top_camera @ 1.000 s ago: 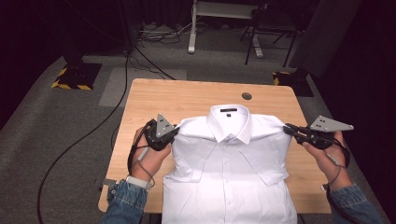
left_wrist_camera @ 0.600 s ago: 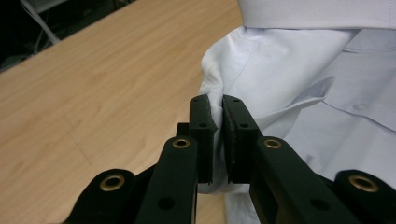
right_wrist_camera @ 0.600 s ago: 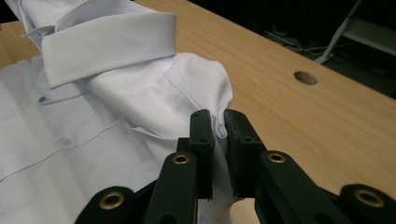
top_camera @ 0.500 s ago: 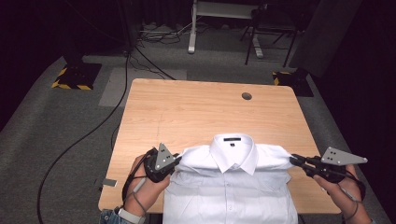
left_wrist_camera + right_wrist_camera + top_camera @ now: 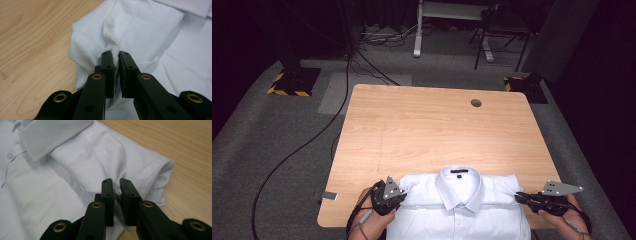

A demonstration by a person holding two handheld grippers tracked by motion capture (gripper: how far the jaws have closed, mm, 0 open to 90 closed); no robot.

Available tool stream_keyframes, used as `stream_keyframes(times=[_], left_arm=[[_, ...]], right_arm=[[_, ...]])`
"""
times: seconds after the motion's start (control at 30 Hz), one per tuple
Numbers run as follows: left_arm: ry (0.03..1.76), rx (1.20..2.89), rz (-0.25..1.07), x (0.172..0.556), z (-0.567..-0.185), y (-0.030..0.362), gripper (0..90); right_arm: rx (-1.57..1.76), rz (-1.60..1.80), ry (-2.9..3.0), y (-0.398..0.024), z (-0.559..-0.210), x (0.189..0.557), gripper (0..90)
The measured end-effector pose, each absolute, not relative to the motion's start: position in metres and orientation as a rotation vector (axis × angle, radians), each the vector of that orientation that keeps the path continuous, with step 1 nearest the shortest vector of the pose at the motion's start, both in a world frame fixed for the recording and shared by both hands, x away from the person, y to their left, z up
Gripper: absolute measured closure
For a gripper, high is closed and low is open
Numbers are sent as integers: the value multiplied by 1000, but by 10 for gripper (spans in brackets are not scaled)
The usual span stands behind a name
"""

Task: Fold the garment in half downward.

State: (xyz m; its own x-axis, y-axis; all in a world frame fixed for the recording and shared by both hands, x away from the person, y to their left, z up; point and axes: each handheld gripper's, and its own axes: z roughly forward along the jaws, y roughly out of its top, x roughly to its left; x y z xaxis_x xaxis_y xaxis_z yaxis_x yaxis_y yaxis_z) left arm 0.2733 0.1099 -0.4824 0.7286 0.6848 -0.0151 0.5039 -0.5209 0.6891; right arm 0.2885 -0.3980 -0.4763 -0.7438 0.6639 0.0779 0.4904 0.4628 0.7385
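A wooden table point(image 5: 412, 130) bears a white shirt point(image 5: 462, 215) at its near edge, collar up, lower part hanging off toward the person. The left gripper point(image 5: 398, 199) is clamped on a pinch of cloth at the shirt's left shoulder — jaws nearly together. The right gripper point(image 5: 518, 197) pinches the right shoulder fold the same way.

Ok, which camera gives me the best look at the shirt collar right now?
High view: the collar shows whole, centred between the left gripper and right gripper. The right gripper view catches one collar wing; the left gripper view shows just a corner.
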Motion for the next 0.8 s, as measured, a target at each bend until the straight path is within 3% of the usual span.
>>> stream_keyframes(times=[0.2, 0.6, 0.63, 0.67, 0.8], left_arm=[[919, 2245, 337, 282, -494, 108, 829], [931, 2244, 380, 299, -496, 105, 829], [954, 2211, 381, 325, -498, 105, 829], [958, 2205, 379, 328, -498, 105, 829], [963, 2202, 389, 342, -498, 105, 829]], right_arm=[[1050, 1129, 2488, -396, -494, 291, 820], [1065, 1113, 2449, -393, -495, 308, 820], [1065, 1113, 2449, -393, -495, 308, 820], [1090, 1102, 2420, -392, -496, 335, 819], [1102, 1097, 2413, -392, -496, 350, 819]])
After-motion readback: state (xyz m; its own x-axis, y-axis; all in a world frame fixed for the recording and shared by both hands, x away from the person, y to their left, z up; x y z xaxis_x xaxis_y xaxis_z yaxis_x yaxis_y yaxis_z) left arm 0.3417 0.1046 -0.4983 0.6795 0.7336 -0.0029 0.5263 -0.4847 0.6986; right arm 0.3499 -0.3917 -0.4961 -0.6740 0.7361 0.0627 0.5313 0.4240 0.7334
